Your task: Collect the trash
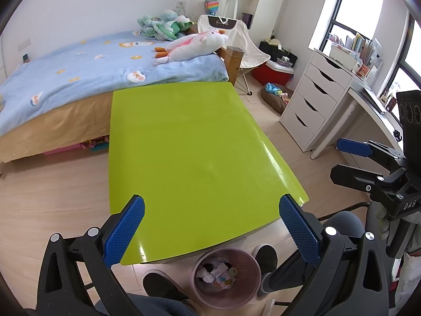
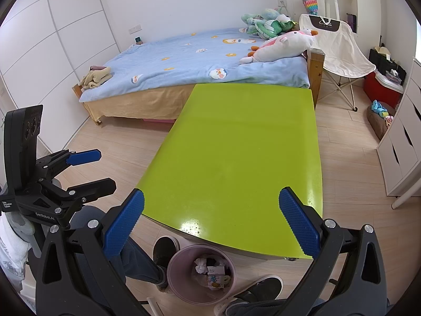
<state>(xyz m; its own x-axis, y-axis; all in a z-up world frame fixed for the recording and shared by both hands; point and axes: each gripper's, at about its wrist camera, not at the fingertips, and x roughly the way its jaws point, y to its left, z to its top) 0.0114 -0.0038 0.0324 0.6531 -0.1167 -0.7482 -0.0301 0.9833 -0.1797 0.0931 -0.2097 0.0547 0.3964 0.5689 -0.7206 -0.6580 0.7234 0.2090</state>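
Both the left gripper and right gripper hold knurled blue pads wide apart over the glossy green table, while crumpled wrappers half-hidden fill the round pink bin beneath its edge.

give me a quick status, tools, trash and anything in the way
Left tool open, empty. Right tool open, empty. Trash sits in the pink bin on the floor; green table shows none. Nothing in the way.
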